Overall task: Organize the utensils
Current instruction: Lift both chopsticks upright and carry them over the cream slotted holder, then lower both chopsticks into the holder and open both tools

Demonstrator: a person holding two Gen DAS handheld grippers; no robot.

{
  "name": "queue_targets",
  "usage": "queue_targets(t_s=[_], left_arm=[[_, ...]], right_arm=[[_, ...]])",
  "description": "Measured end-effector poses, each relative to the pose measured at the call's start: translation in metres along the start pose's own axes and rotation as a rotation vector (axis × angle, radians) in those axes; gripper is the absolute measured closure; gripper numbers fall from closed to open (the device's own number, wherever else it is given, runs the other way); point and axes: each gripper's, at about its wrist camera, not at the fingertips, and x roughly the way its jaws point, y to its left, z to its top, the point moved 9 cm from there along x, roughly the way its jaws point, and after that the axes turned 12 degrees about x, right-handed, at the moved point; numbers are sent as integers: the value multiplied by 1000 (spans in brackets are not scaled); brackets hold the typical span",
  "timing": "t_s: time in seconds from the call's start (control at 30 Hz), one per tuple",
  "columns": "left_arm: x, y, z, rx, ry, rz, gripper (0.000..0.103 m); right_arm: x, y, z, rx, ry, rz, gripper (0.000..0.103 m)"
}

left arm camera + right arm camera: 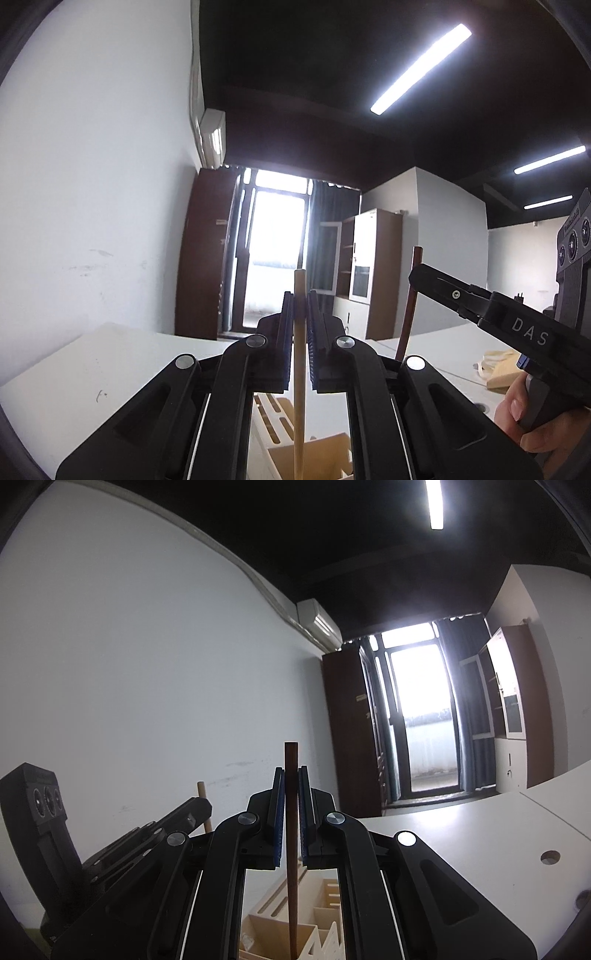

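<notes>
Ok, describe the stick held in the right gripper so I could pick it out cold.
Start at the white table and the pale wooden organizer on it. Above it, two black grippers each pinch an upright stick. The right gripper is shut on the dark brown stick with a square-cut top, whereas the left gripper holds the pale round stick.

The white letters "DAS" stand on the black side of the right gripper (417, 275), seen from the left wrist view. A small line of print on its camera housing (574, 236) is too blurred to read.
</notes>
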Motion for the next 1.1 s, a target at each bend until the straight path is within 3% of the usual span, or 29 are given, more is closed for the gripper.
queue_targets(t_s=[0.3, 0.77, 0.87, 0.9, 0.97, 1.1], left_arm=[[-2, 6, -25, 2, 91, -74, 96], [0, 18, -40, -7, 173, -78, 96], [-6, 21, -38, -22, 170, -80, 92], [-9, 22, -36, -22, 165, -78, 90], [-14, 24, -33, -23, 165, -76, 87], [-21, 29, -32, -38, 177, -76, 83]], right_arm=[[7, 1, -31, -45, 127, -29, 95], [11, -4, -50, -67, 227, -63, 95], [10, -7, -47, -54, 232, -68, 94], [9, -8, -46, -54, 227, -76, 94], [6, -10, -42, -55, 218, -90, 78], [1, -13, -41, -54, 212, -108, 75]])
